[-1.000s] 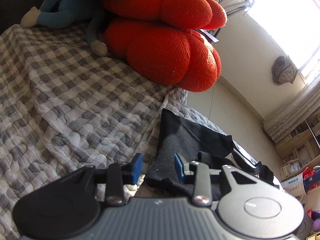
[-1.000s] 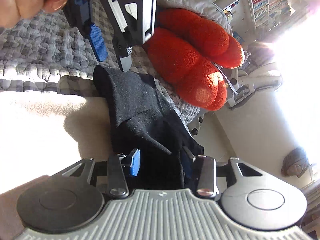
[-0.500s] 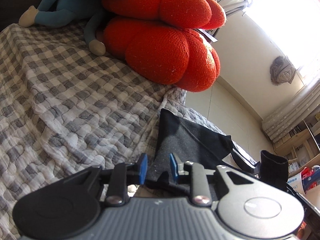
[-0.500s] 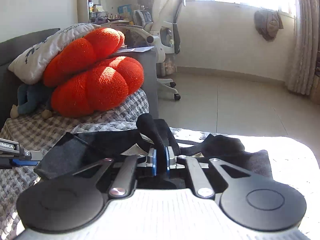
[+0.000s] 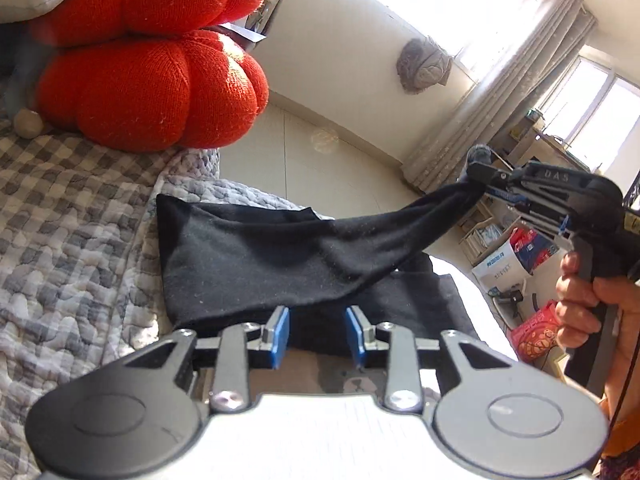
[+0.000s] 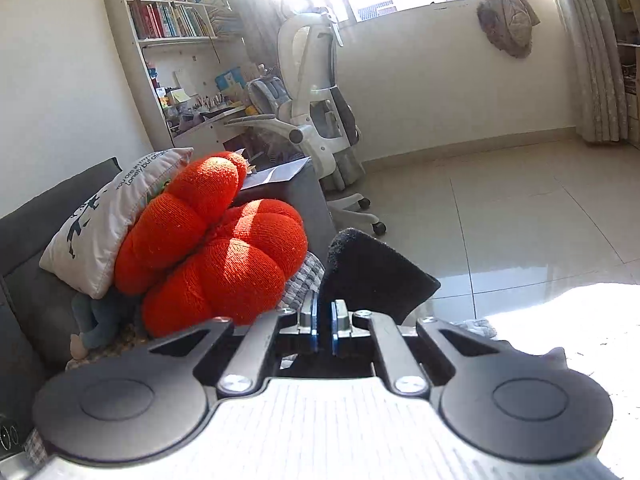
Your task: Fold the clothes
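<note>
Sunlit tiled floor and a pale wall fill the room beyond both grippers, with a white office chair (image 6: 316,92) and a bookshelf (image 6: 172,12) far ahead of the right gripper (image 6: 323,326). Its blue pads are pinched nearly together on a fold of the black garment (image 5: 256,256), and a tuft of the cloth stands up just past its fingertips (image 6: 372,272). From the left wrist view this gripper appears off to the right, raised, held in a person's hand (image 5: 592,300), drawing one end of the garment up into a taut stretch. The left gripper (image 5: 318,336) has just been opening; its blue pads stand apart with the garment's near edge lying just beyond and between them, neither pad pressing on it. The rest of the garment lies ahead of this gripper, partly on a grey checked quilt (image 5: 72,216). Two orange pumpkin-shaped cushions (image 5: 152,52) are stacked farther ahead and to its left, under a white pillow (image 6: 104,220).
</note>
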A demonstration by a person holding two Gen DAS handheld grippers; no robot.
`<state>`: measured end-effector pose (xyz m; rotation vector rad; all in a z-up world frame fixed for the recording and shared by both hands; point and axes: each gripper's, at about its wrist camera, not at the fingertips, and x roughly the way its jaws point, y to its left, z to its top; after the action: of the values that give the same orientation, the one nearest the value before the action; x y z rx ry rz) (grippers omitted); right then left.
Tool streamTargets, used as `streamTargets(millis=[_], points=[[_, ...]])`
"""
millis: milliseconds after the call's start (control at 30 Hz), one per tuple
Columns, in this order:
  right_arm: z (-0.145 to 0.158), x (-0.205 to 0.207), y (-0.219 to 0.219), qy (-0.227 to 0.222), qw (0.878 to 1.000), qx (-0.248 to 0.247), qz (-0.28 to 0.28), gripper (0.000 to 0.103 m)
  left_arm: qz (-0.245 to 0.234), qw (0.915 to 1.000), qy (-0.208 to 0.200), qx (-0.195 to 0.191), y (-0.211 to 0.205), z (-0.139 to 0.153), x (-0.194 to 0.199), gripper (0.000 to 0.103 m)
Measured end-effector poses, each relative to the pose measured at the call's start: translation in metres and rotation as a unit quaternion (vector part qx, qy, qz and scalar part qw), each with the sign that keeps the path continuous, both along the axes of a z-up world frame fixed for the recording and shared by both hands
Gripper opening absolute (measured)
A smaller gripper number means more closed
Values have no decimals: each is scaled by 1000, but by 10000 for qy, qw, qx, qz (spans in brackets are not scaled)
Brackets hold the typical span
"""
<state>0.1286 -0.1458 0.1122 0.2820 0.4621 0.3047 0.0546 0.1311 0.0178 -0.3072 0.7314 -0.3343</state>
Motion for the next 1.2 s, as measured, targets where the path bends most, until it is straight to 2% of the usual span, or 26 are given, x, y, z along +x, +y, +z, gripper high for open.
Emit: streamTargets(millis=[33, 100, 133, 200, 267, 367, 433, 533, 667, 700, 733, 833, 933, 1000, 1033, 1067, 1200], points=[[5, -1, 2, -65, 10000, 7, 26, 8, 77, 9989, -73, 463, -8, 0, -1, 53], [12, -5, 4, -169, 9998, 8, 63, 8, 251, 9902, -192, 1362, -21, -3, -4, 59], [14, -6, 4, -221, 9997, -25, 74, 8, 335, 9849, -202, 1687, -26, -5, -3, 60], [17, -7, 3, -308, 9995, -53, 79, 8, 646, 9728, -95, 2223, -31, -16, 4, 60], [18, -7, 0, -380, 9992, -44, 64, 8, 946, 9641, 5, 2480, -31, -28, 12, 60], [19, -10, -9, -542, 9985, -54, -15, 8, 1268, 9706, 107, 2045, -15, -34, 15, 61], [18, -13, -22, -628, 9979, -101, -128, 6, 1370, 9742, 130, 1789, -7, -34, 14, 58], [10, -18, -46, -544, 9981, -67, -292, 5, 1185, 9743, 114, 1914, -10, -35, 15, 56], [-20, -14, -71, 7, 9993, 51, -374, 5, 1180, 9729, 141, 1981, -14, -35, 14, 56], [-28, -13, -76, 182, 9991, 98, -366, 7, 1201, 9730, 167, 1963, -14, -34, 14, 56], [-38, -11, -78, 377, 9987, 183, -298, 18, 1213, 9730, 189, 1954, -14, -34, 14, 56], [-59, -5, -78, 753, 9967, 165, -266, 19, 1227, 9727, 219, 1955, -14, -34, 14, 57], [-78, 2, -83, 1039, 9934, 412, -275, 21, 1217, 9727, 231, 1960, -14, -34, 14, 57], [-91, 6, -89, 1209, 9903, 613, -299, 29, 1235, 9734, 256, 1910, -12, -34, 14, 57], [-96, 9, -90, 1249, 9892, 692, -325, 43, 1249, 9739, 274, 1878, -12, -34, 15, 57], [-101, 11, -92, 1289, 9880, 770, -350, 48, 1263, 9743, 294, 1843, -11, -35, 15, 57], [-120, 22, -95, 1414, 9849, 914, -404, 48, 1274, 9743, 317, 1828, -12, -35, 16, 57]])
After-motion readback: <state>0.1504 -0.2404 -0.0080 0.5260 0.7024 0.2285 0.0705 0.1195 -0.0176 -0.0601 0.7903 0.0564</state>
